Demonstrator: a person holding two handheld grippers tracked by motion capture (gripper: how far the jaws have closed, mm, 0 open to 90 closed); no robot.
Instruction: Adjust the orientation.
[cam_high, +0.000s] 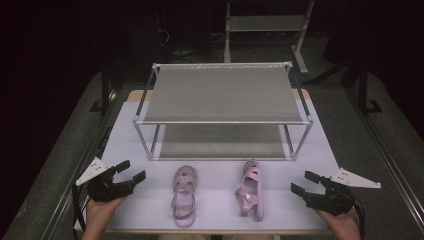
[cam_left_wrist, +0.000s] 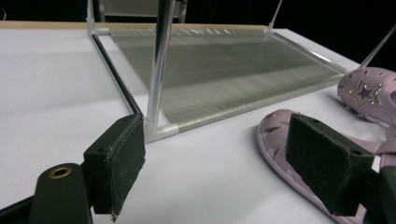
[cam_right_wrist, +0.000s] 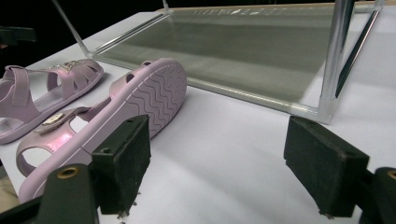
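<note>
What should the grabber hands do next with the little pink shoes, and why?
Probably the right gripper should slide toward the pink plastic sandal tipped on its side and close on it. Both it and the left gripper stand open and empty. The other pink sandal lies flat, and both shelves of the grey metal-framed shoe rack are bare.

left gripper (cam_high: 129, 170): black, grey plate | right gripper (cam_high: 302, 183): black, grey plate
</note>
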